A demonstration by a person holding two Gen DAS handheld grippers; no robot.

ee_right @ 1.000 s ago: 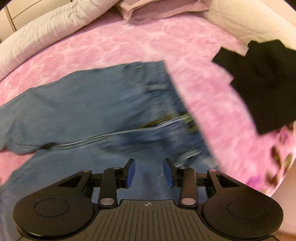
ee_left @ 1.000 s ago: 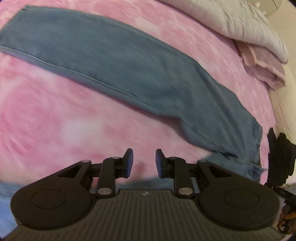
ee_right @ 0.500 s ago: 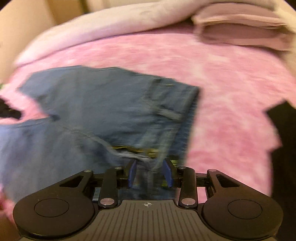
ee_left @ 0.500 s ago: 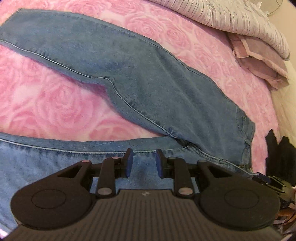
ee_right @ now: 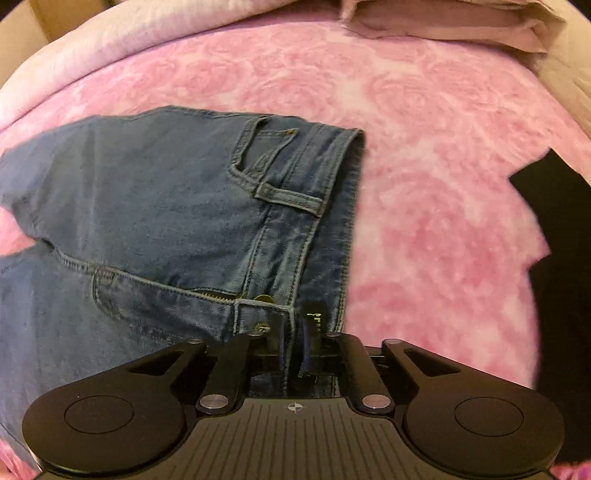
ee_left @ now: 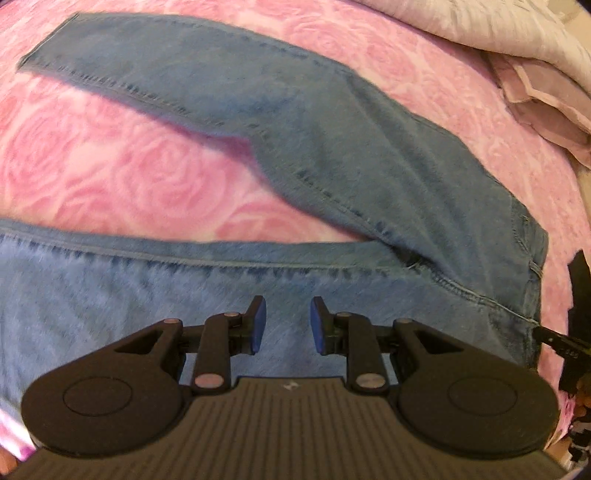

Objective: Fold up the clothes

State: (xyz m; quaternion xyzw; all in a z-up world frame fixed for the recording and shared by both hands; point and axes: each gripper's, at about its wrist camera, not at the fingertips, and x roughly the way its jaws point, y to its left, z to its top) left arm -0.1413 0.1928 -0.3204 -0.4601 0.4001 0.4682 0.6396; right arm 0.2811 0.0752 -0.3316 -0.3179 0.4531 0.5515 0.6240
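One pair of blue jeans (ee_left: 332, 155) lies spread on a pink blanket (ee_left: 110, 166) patterned with roses, its two legs splayed apart in a V with a wedge of blanket between them. One black garment (ee_right: 561, 236) rests on the blanket to the right of the waistband, apart from it. At the far edge sit one pale striped quilt (ee_left: 480, 22) and one folded mauve cloth (ee_left: 546, 99).

The left gripper (ee_left: 284, 325) hangs over the near leg, blue pads parted with only denim beneath them, gripping nothing. The right gripper (ee_right: 293, 347) has its jaws drawn close together on the waistband (ee_right: 332, 206) just right of the fly button (ee_right: 263, 299); they have just been easing slightly apart, denim still pinched between. A small black label beside the pads carries yellow lettering too blurred to read.
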